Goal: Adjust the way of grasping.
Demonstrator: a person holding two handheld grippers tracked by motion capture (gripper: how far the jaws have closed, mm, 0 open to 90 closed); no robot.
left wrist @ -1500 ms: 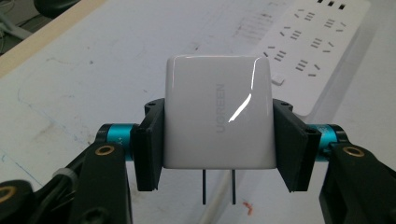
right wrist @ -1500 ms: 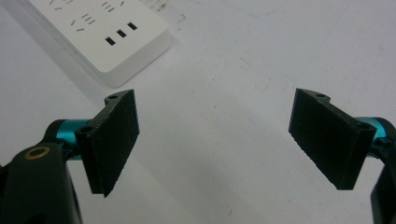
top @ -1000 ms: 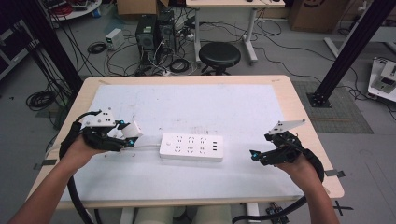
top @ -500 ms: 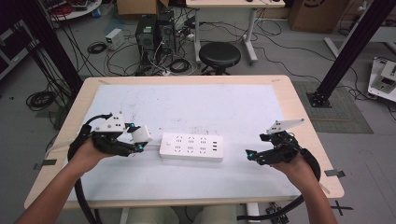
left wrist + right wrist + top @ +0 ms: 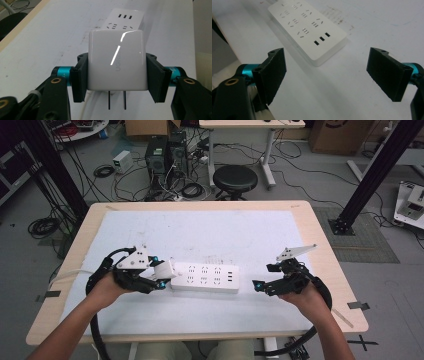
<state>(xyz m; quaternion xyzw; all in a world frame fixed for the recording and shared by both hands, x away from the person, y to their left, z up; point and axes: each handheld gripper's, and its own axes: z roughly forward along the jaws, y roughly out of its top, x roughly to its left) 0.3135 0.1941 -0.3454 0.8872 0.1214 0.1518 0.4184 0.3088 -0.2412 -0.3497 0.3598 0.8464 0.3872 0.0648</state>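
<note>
1. Left gripper (image 5: 116, 75) clamped on white charger (image 5: 116, 60), prongs down, just at power strip's (image 5: 205, 277) left end, mid-table toward near edge.
2. Right gripper (image 5: 327, 75) agape, empty, near strip's right end.
3. Step: carrying charger to socket.
4. Next: line prongs over slots, press down; likely steady strip with right.

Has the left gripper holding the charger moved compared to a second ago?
Yes. In the high view the left gripper, holding the white charger, has moved rightward until it reaches the left end of the power strip.
</note>
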